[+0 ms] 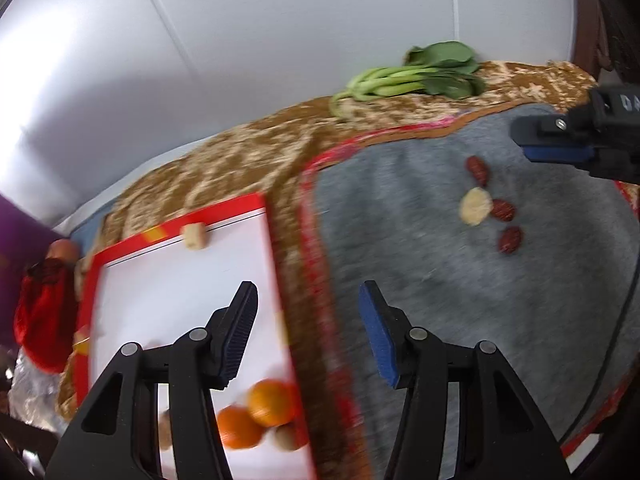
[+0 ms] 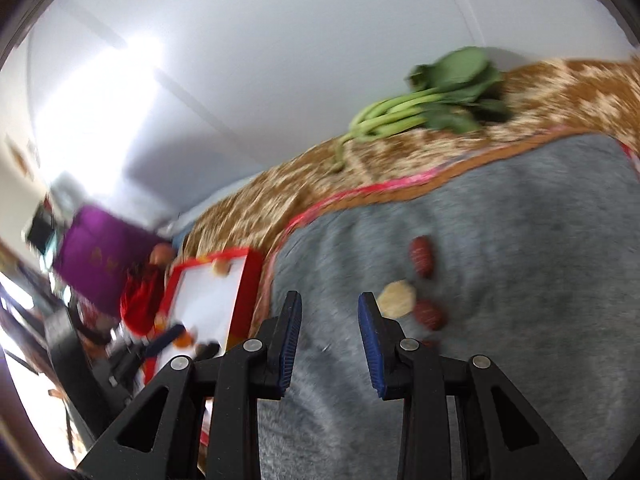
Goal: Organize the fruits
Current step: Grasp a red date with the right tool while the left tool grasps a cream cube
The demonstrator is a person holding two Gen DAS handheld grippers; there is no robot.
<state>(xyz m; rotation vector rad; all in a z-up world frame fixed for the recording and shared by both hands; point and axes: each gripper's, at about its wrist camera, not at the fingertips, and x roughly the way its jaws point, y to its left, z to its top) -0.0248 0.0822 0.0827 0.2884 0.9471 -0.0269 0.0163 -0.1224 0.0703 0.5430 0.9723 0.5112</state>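
My left gripper (image 1: 308, 312) is open and empty, above the edge where a white board with a red border (image 1: 180, 300) meets a grey cloth (image 1: 460, 300). Two oranges (image 1: 256, 412) and a small brown fruit (image 1: 288, 438) lie at the board's near end. Three red dates (image 1: 503, 210) and a pale round piece (image 1: 475, 206) lie on the grey cloth. My right gripper (image 2: 330, 316) is open and empty, just left of the pale piece (image 2: 396, 299) and the dates (image 2: 422, 256). It also shows in the left wrist view (image 1: 560, 140).
A bunch of leafy greens (image 1: 412, 76) lies at the far edge on a brown patterned cloth (image 1: 248, 152). A tan cube (image 1: 195, 236) sits at the board's far end. A red bag (image 1: 44, 312) and a purple box (image 2: 100, 256) stand at the left.
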